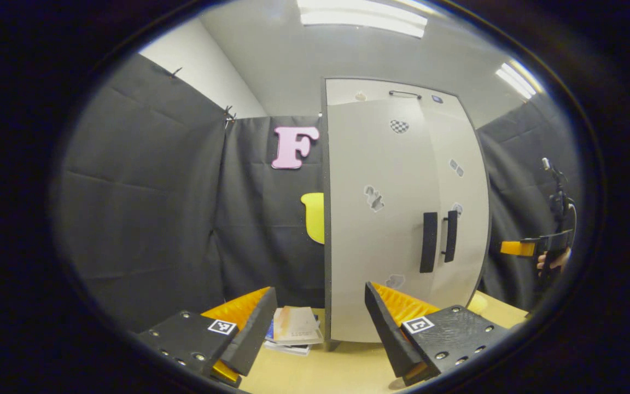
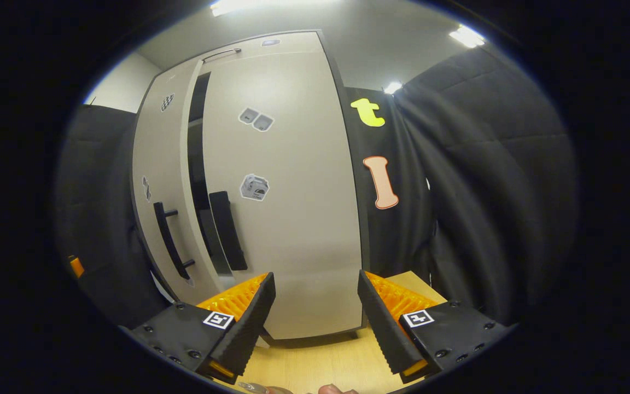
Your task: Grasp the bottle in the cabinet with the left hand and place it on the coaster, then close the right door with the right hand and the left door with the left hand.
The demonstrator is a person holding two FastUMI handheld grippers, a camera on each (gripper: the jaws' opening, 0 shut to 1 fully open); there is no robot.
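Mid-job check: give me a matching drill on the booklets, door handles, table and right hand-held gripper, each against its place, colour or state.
Things:
1 booklets
2 handles
3 table
4 right hand-held gripper

Place, colour or state:
a open, nothing between its fingers
b light wood
c black, upright
d stacked by the cabinet's base

Pairs: 1-d, 2-c, 3-b, 4-a
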